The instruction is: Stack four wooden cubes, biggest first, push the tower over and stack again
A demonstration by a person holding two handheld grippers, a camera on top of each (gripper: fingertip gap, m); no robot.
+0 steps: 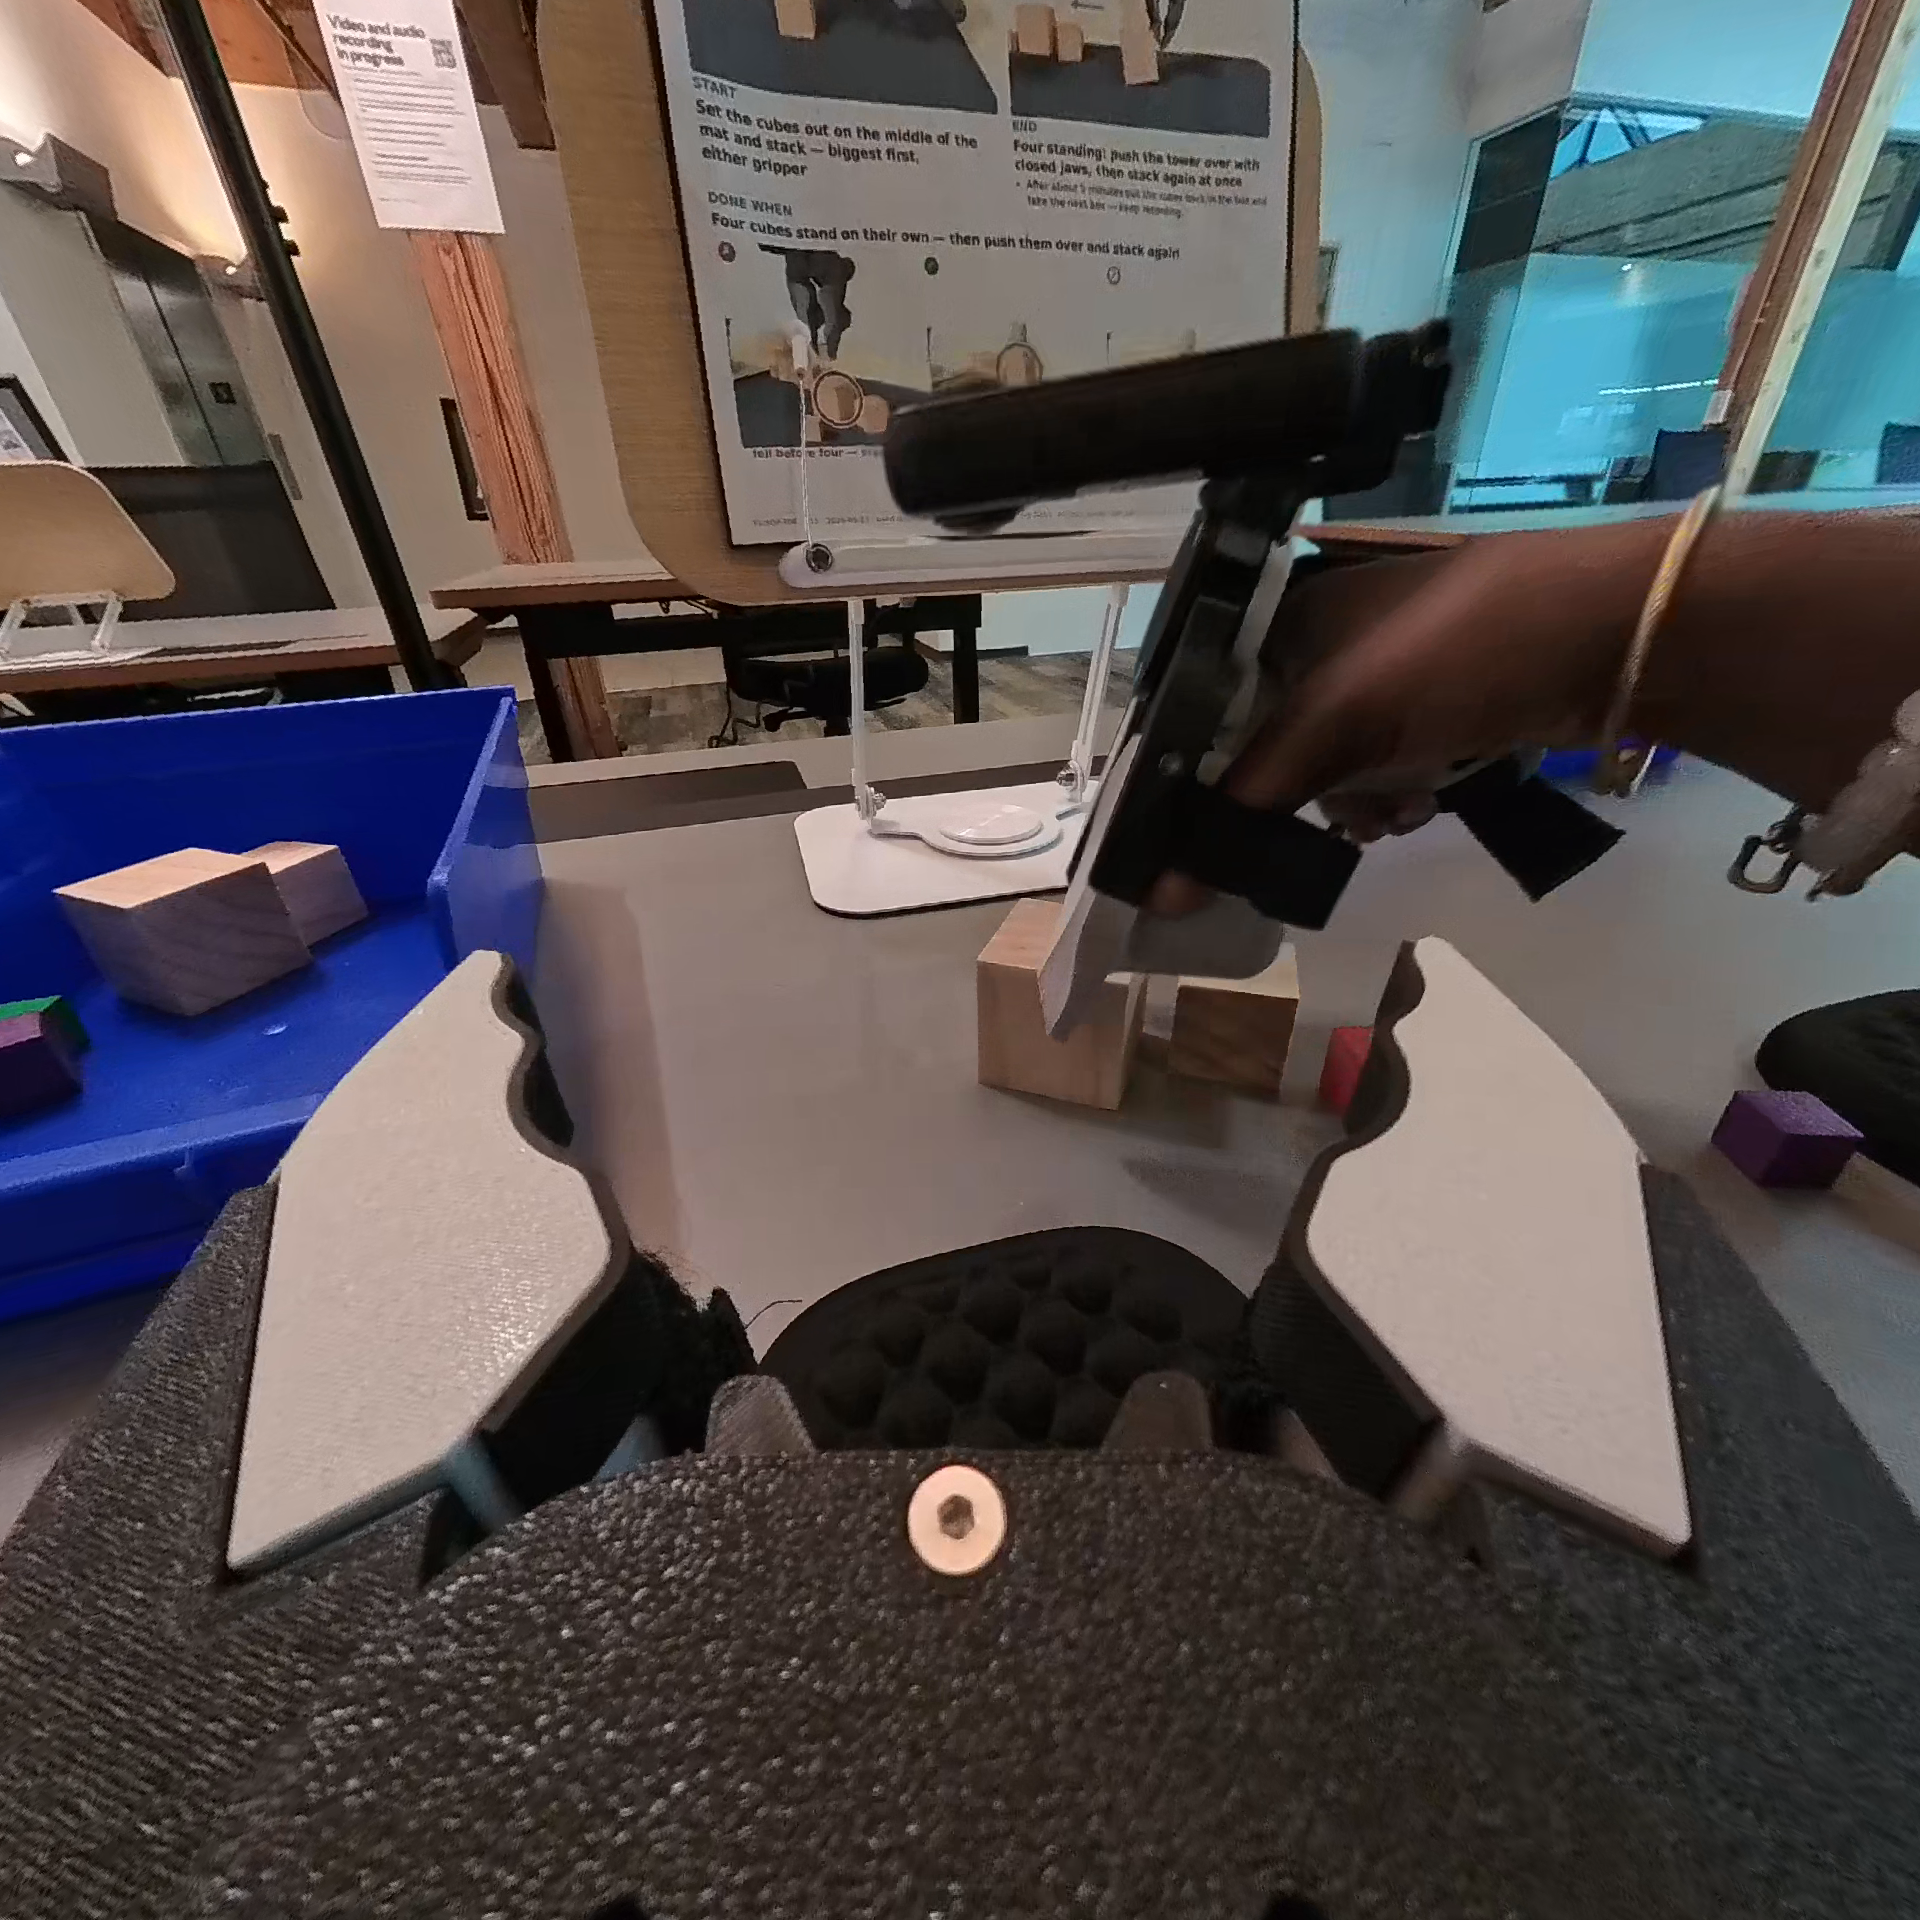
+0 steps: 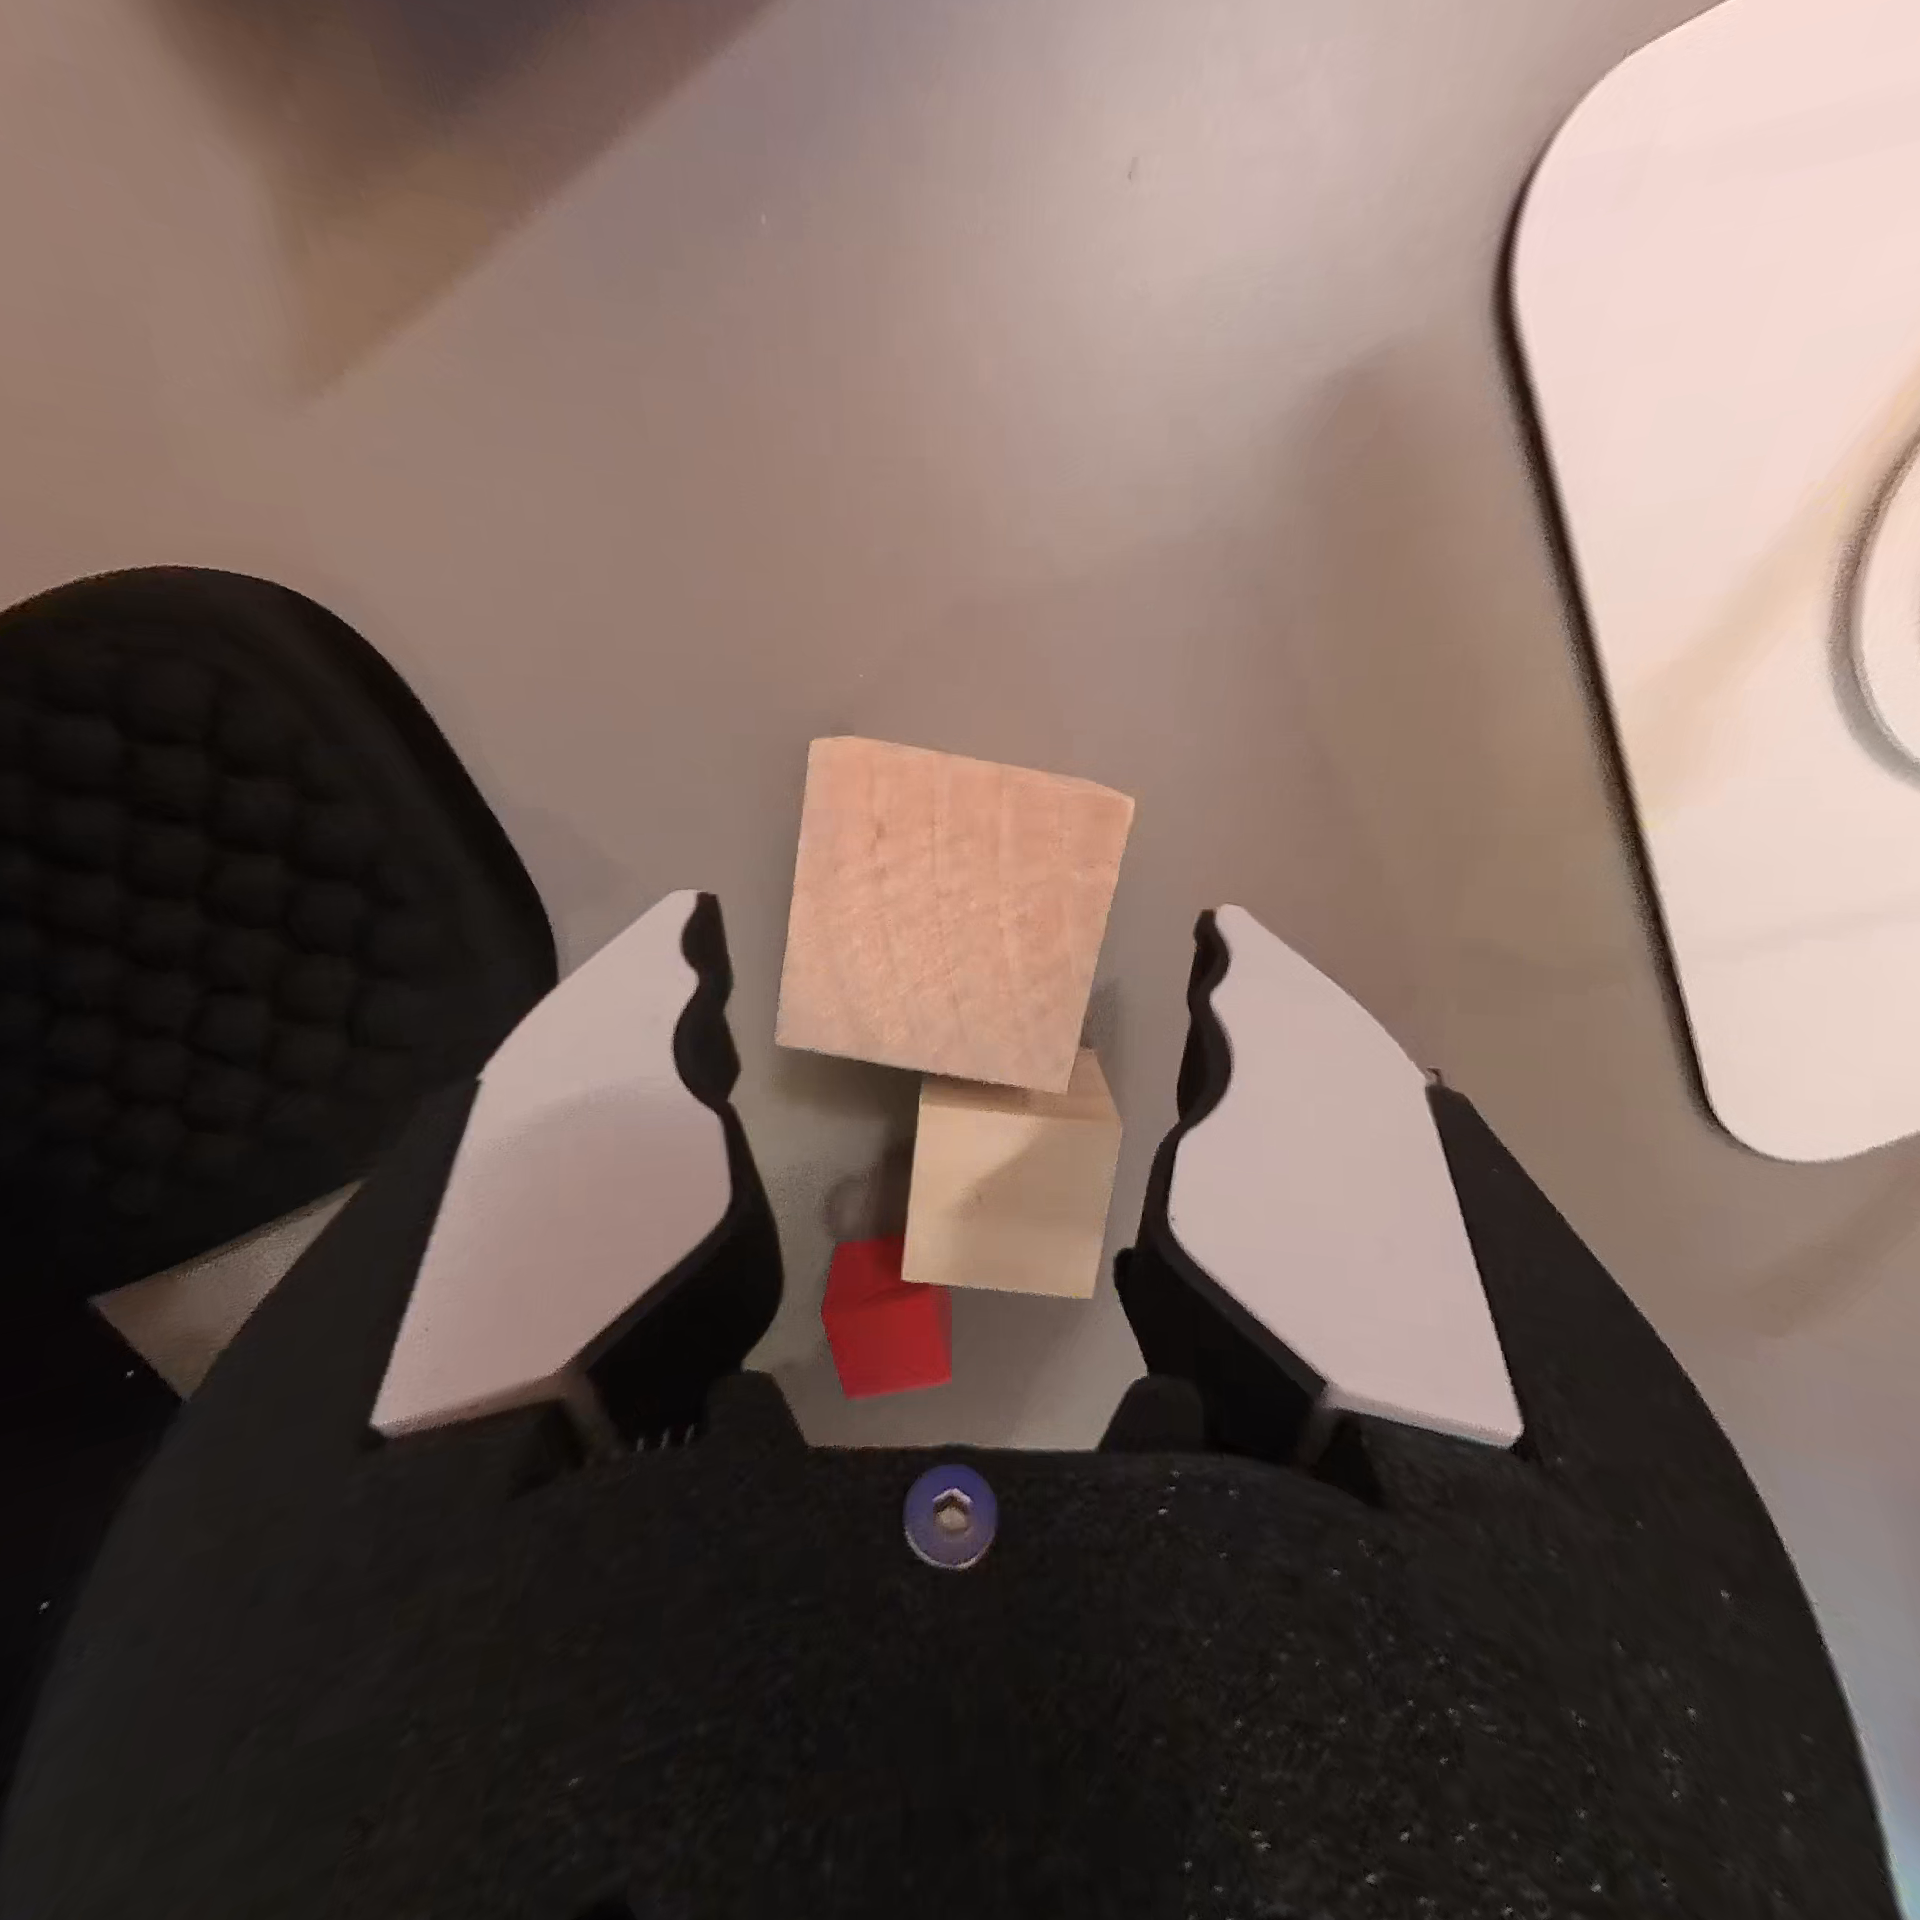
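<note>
In the right wrist view I look straight down on a large wooden cube (image 2: 951, 914), a smaller wooden cube (image 2: 1008, 1184) touching its near edge, and a small red cube (image 2: 883, 1320). My right gripper (image 2: 956, 920) is open and straddles the large cube, with a gap showing between each pad and the wood. The left wrist view shows this gripper (image 1: 1117, 997), held by a hand, lowered over the large cube (image 1: 1049, 1029) beside the smaller cube (image 1: 1236, 1029) and the red cube (image 1: 1345, 1065). My left gripper (image 1: 961, 966) is wide open and empty above the grey mat (image 1: 727, 1039).
A blue bin (image 1: 478, 810) at the left holds two wooden cubes (image 1: 187, 925) and a purple and green piece (image 1: 36, 1049). A purple cube (image 1: 1782, 1138) lies at the right. A white stand base (image 1: 914, 862) with a poster stands behind. A black padded piece (image 2: 208, 883) lies nearby.
</note>
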